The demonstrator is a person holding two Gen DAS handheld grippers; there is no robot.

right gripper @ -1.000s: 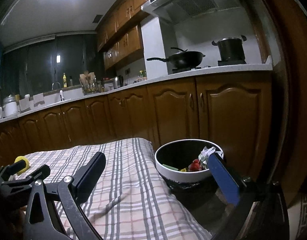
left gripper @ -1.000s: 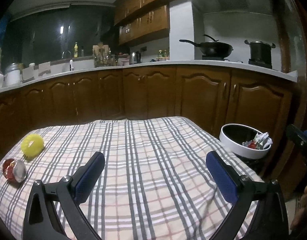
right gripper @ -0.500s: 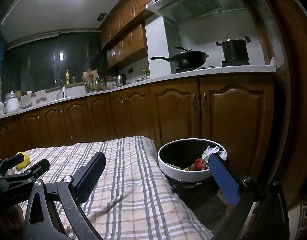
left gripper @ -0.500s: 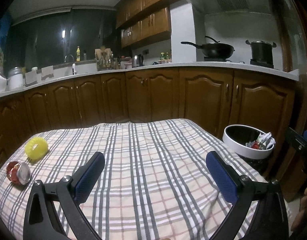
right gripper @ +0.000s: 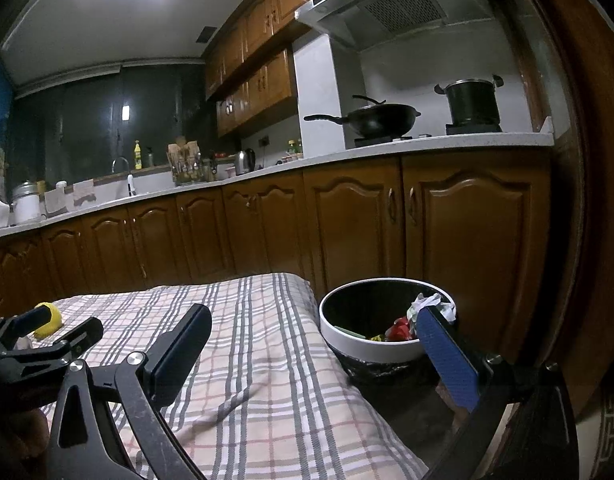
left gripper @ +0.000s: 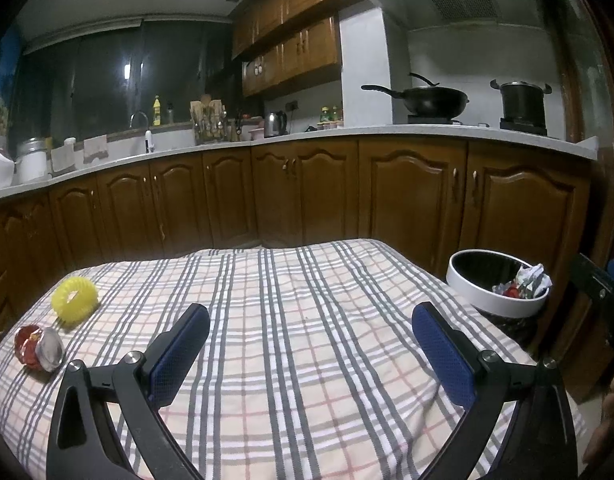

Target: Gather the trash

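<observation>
Bin (right gripper: 371, 350) at 3 o'clock holds crumpled wrappers (right gripper: 427, 304).
Both tools, left (left gripper: 311, 344) and right (right gripper: 313, 340), gape empty above the checked worktop (left gripper: 307, 300).

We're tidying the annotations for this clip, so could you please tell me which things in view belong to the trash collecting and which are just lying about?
Part of the job:
- red and silver wrapper on the checked cloth
- yellow ring beside it, possibly trash
- white bin, already holding scraps
- left gripper and right gripper, both open and empty

Just lying about:
- wok
- pot
- kettle
</observation>
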